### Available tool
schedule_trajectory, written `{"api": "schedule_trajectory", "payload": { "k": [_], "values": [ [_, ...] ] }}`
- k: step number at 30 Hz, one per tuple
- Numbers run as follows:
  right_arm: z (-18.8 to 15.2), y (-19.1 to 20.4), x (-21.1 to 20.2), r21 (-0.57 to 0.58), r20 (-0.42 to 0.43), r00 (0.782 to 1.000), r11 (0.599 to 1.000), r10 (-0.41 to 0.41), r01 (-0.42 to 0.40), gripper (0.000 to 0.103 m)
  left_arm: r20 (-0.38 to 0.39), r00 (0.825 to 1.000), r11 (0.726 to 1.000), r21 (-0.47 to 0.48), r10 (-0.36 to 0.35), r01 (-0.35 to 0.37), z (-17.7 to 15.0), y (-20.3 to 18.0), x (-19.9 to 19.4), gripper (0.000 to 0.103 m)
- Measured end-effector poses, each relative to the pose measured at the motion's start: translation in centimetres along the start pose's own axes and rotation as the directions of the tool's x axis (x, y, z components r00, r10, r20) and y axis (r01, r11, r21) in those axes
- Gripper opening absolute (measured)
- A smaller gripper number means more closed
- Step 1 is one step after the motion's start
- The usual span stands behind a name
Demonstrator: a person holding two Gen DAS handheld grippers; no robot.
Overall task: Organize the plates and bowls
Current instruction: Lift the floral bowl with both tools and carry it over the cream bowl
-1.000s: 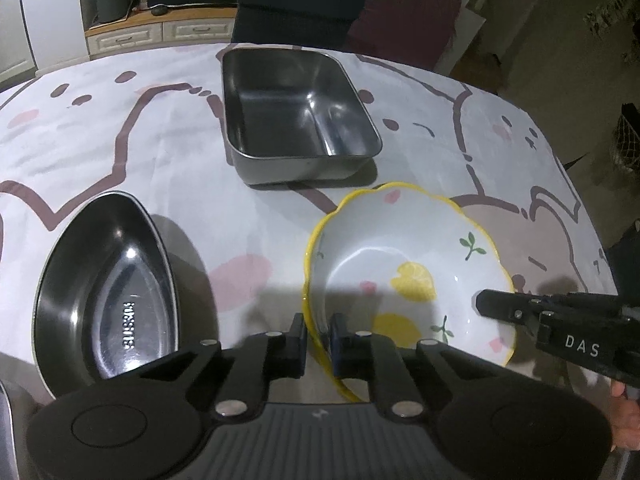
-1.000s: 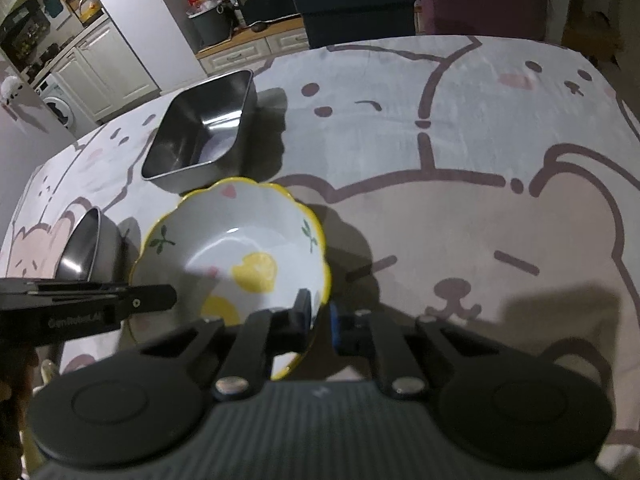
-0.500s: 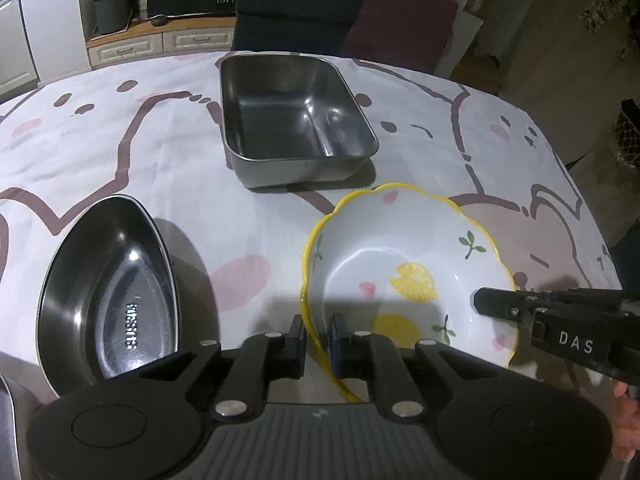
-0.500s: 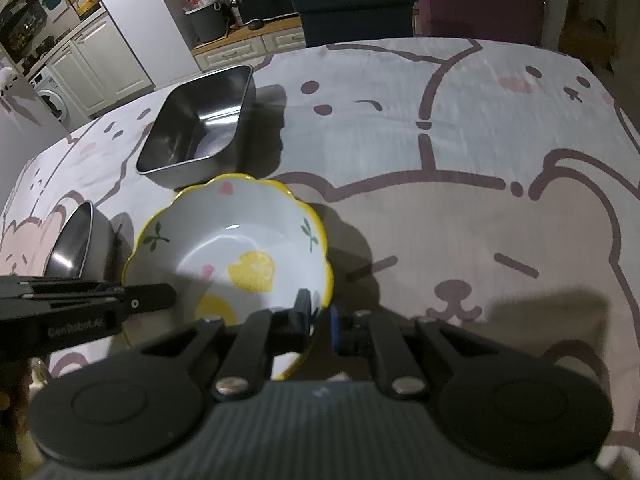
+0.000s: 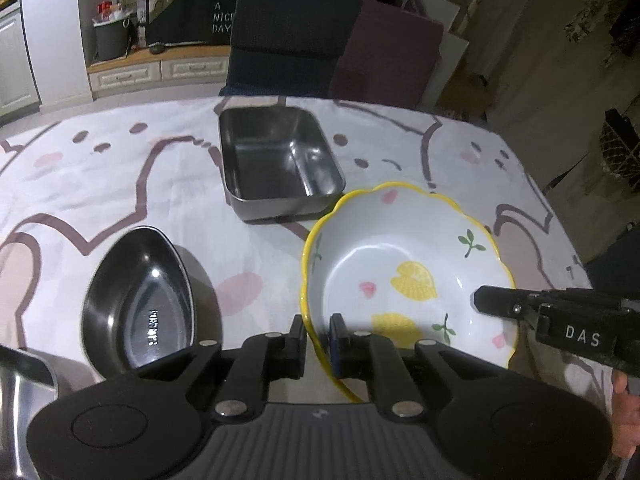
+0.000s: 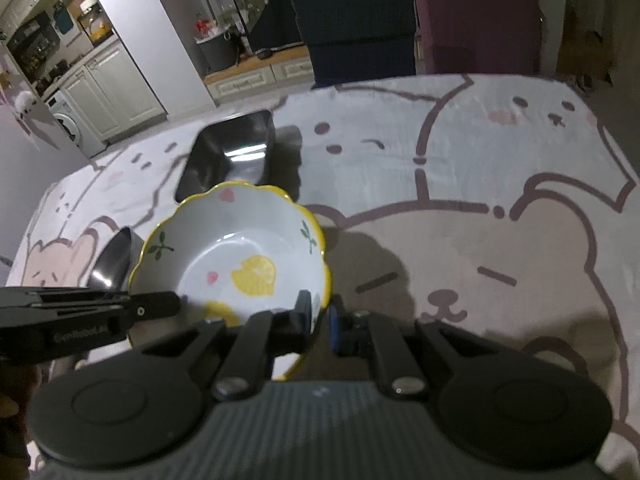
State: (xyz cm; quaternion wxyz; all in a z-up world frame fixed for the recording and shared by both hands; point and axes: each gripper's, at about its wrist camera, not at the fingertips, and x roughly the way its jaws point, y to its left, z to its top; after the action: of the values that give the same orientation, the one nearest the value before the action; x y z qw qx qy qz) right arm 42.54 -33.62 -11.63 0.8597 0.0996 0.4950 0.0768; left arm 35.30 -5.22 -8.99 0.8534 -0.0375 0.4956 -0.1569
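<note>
A white ceramic bowl [image 5: 404,264] with a scalloped yellow rim and lemon prints hangs above the tablecloth, held from both sides. My left gripper [image 5: 317,334] is shut on its near left rim. My right gripper [image 6: 319,322] is shut on the opposite rim of the same bowl [image 6: 240,256]. Each gripper shows in the other's view as a black bar: the right gripper [image 5: 482,300] at the bowl's right, the left gripper [image 6: 172,304] at its left. A rectangular steel pan [image 5: 276,164] sits behind the bowl. An oval dark steel dish [image 5: 140,304] lies to the left.
The table wears a white cloth [image 6: 480,184] with bear drawings; its right half is bare cloth. A shiny steel rim [image 5: 22,372] shows at the lower left edge. Dark and maroon chairs [image 5: 340,40] stand beyond the far table edge. A hand [image 5: 624,412] shows at lower right.
Both grippers have risen with the bowl between them; the table and the steel dishes sit lower and look smaller, and more of the room beyond shows.
</note>
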Motion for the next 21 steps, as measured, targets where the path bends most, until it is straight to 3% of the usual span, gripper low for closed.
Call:
{"api": "schedule_trajectory", "payload": {
  "k": [21],
  "values": [
    [-3.8, 4.9, -8.4, -0.019, 0.095, 0.994, 0.999, 0.05, -0.049, 0.011, 0.123, 0.992, 0.999, 0.009, 0.037, -0.038, -4.7, 0.3, -11.3, 0.012]
  ]
}}
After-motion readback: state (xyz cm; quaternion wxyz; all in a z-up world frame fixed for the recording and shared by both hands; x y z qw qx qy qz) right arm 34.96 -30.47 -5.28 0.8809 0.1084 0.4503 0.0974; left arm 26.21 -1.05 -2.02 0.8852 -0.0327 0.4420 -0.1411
